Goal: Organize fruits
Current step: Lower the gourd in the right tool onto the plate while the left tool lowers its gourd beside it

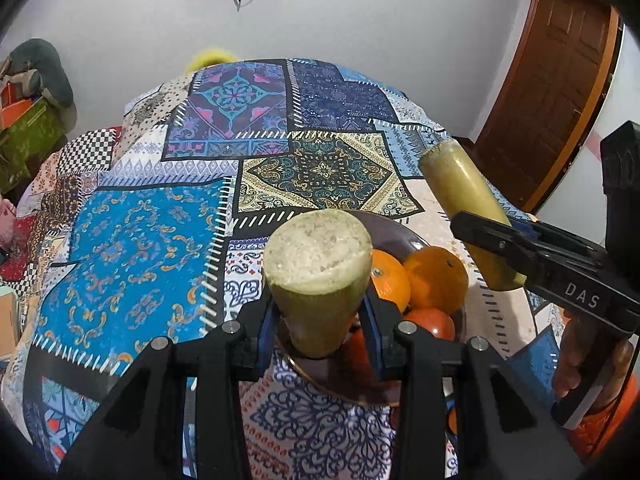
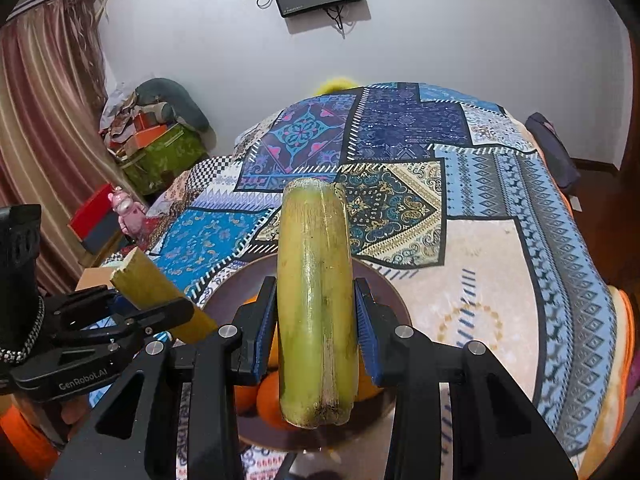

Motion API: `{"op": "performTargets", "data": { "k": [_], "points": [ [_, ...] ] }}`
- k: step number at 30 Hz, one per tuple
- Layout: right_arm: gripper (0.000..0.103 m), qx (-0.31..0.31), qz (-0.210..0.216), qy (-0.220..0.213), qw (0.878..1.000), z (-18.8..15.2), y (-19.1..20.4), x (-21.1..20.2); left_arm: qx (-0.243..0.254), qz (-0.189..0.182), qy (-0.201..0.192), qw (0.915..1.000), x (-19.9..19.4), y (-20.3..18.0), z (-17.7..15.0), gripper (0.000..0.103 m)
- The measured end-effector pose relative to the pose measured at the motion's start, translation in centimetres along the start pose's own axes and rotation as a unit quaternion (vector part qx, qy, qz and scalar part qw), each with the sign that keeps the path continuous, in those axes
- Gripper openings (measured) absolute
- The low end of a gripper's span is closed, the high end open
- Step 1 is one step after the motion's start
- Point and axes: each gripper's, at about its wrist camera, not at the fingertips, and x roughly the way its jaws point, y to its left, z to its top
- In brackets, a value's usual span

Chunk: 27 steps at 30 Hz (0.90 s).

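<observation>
Black jaws with blue pads fill the bottom of both views. From the left wrist, the left gripper [image 1: 320, 340] is clamped on a short yellow-green cut stalk [image 1: 316, 280], whose pale, fibrous cut end faces the camera. From the right wrist, the right gripper [image 2: 316, 340] squeezes a second cut stalk [image 2: 316, 304], held upright between the pads with its lower end hanging below them.

Just beneath both stalks sits a dark brown bowl [image 1: 340, 384] holding oranges [image 1: 436, 278] and a red fruit [image 1: 434, 322]. In the left view the right gripper enters from the right edge with its stalk tilted up and away, beside the bowl.

Under the bowl spreads a patchwork cloth [image 1: 140, 240] in blue, navy and cream. Beyond it stand a pale wall [image 1: 360, 20], a wooden door [image 1: 560, 80] and a brown curtain [image 2: 48, 120].
</observation>
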Motion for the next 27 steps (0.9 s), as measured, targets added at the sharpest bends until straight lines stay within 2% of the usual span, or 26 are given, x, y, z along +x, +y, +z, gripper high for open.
{"op": "performTargets", "data": {
  "k": [9,19,25,27],
  "points": [
    [0.034,-0.008,-0.003,0.006,1.0,1.3,-0.5,2.4,0.033,0.008,0.007,0.9994,2.1,-0.8,1.4,0.037],
    [0.034,-0.025,0.001,0.032,0.999,1.9,-0.1,6.0,0.041,0.009,0.01,0.999,4.1,-0.8,2.4,0.037],
    [0.034,-0.029,0.001,0.056,0.998,1.5,-0.2,7.5,0.023,0.002,0.044,0.9988,6.5,-0.2,2.6,0.037],
    [0.034,-0.031,0.001,0.059,0.998,1.4,-0.2,7.7,0.02,0.007,0.042,0.9989,6.7,0.1,2.4,0.037]
  ]
}}
